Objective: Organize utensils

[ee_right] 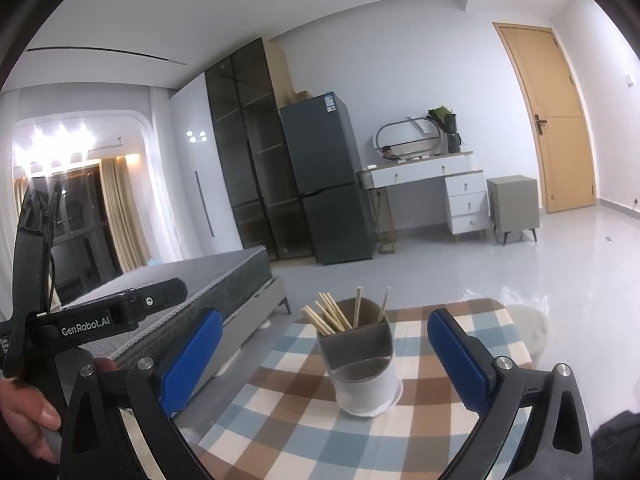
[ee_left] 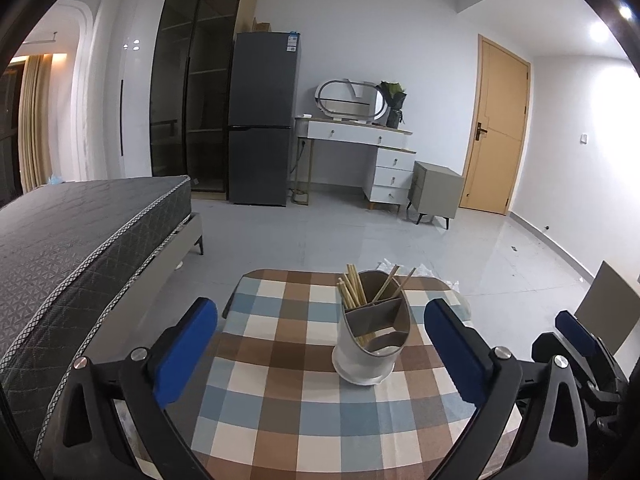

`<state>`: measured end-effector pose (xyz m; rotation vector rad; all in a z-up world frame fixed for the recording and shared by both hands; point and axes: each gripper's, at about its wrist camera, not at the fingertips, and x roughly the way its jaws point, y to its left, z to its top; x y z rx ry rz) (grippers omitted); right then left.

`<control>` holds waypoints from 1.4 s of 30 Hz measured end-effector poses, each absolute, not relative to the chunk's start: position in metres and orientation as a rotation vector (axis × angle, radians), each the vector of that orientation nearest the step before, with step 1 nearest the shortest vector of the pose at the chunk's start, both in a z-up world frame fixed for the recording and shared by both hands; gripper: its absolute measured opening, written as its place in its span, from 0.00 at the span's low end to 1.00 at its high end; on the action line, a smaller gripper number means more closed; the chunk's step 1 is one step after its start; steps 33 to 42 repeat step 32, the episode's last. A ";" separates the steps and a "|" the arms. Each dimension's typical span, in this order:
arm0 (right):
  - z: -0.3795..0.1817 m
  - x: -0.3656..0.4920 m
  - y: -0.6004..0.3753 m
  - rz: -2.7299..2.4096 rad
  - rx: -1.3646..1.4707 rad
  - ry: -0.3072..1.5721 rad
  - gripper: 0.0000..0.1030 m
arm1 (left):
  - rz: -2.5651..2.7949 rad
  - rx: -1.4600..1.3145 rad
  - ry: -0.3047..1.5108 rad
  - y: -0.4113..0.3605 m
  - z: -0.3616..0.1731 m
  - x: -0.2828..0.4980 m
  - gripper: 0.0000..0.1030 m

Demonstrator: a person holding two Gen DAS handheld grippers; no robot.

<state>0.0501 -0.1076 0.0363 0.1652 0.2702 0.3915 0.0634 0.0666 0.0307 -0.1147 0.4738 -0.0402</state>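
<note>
A grey and white utensil holder with several compartments stands upright on a small table under a checked cloth. A bundle of wooden chopsticks leans in one back compartment, and two more chopsticks stand in another. My left gripper is open, short of the holder, with nothing between its blue pads. My right gripper is open too, facing the holder from the near side with nothing in it. One of its pads shows at the right of the left wrist view.
A bed with a grey mattress runs along the table's left side. A hand holds the left gripper's black body. A flat board leans at the right. Crumpled plastic lies beyond the table.
</note>
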 end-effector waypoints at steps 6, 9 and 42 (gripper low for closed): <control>0.038 0.046 -0.108 0.376 0.152 0.255 1.00 | -0.045 -0.100 0.467 0.063 0.029 0.060 0.98; 0.038 0.047 -0.111 0.372 0.162 0.260 1.00 | -0.063 -0.111 0.450 0.064 0.032 0.055 0.98; 0.032 0.052 -0.115 0.348 0.158 0.278 1.00 | -0.055 -0.147 0.439 0.067 0.030 0.050 0.98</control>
